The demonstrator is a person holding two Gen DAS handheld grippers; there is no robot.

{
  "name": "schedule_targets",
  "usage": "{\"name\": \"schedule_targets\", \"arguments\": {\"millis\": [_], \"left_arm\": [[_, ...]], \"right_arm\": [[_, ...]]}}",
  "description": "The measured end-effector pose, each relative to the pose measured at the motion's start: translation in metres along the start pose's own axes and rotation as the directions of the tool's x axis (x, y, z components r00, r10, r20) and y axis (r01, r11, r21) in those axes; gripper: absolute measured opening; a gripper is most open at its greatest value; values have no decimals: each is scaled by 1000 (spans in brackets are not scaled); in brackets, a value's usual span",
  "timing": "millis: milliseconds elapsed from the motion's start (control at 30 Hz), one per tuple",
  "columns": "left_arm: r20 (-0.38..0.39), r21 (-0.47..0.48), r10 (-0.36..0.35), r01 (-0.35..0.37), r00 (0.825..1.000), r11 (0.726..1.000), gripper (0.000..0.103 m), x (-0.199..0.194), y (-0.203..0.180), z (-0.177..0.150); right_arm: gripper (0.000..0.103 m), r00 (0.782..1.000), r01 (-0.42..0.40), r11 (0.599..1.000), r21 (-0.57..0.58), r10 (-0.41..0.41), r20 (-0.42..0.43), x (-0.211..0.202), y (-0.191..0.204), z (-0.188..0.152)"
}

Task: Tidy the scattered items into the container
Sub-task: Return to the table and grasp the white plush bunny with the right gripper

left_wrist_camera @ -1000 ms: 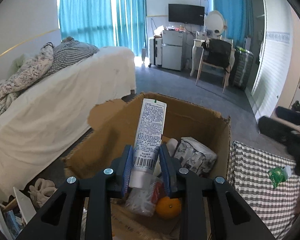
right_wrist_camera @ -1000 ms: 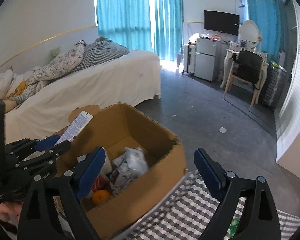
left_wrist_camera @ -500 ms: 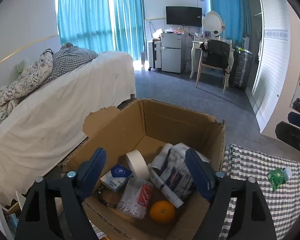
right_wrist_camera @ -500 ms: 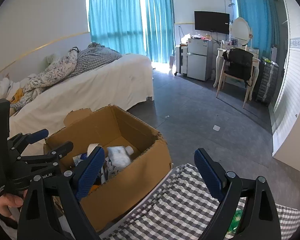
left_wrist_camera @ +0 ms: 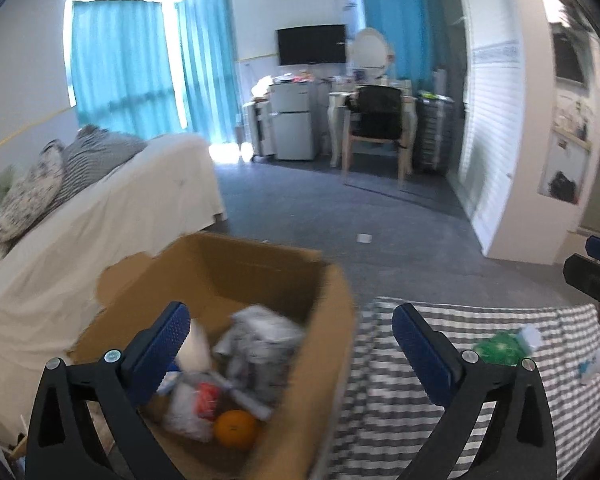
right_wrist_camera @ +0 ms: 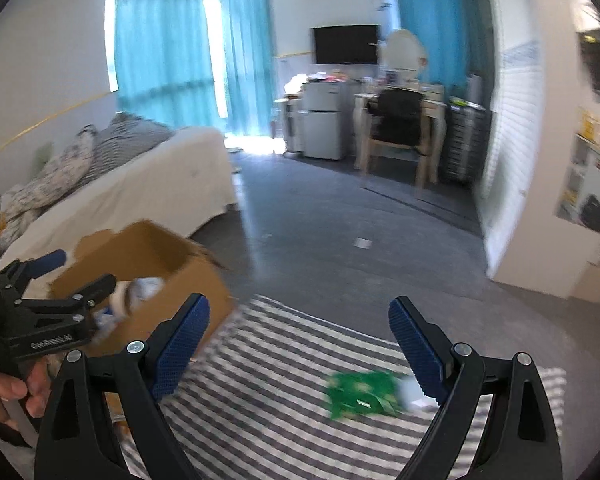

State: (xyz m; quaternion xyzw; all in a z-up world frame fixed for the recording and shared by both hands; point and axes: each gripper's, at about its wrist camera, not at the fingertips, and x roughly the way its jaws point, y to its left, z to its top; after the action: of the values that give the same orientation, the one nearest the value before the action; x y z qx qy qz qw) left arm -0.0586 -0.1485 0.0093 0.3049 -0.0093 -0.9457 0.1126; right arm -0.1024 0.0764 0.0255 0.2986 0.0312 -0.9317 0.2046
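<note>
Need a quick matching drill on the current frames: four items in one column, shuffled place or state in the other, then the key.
Items:
1. orange
2. green packet
3. left gripper
4. cardboard box

Places or states:
A. lying on the checked cloth
B. on the floor beside the white-covered bed
C. inside the box, near its front edge
D. open and holding nothing, above the box's right wall

Pairs: 1-C, 2-A, 3-D, 4-B
</note>
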Motion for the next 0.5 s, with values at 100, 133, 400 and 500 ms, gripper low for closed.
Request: {"name": "schedule_targets", "arguments": {"millis": [100, 133, 400, 500], "left_arm": [[4, 35, -56, 56, 998, 998, 103, -2, -35, 2], [5, 48, -71, 71, 997, 996, 103, -3, -46, 2], [-3, 133, -169, 168, 986, 977, 103, -4, -121, 1], [-9, 155, -188, 187, 982, 970, 103, -2, -142, -3]], "right_arm": [[95, 996, 92, 993, 67, -91, -19, -14, -47, -14], [96, 993, 116, 989, 87, -114, -26, -17, -61, -19], [96, 959, 280, 935, 219, -260, -115, -49, -156, -70], [96, 949, 306, 922, 238, -275, -152, -53, -176, -91]]}}
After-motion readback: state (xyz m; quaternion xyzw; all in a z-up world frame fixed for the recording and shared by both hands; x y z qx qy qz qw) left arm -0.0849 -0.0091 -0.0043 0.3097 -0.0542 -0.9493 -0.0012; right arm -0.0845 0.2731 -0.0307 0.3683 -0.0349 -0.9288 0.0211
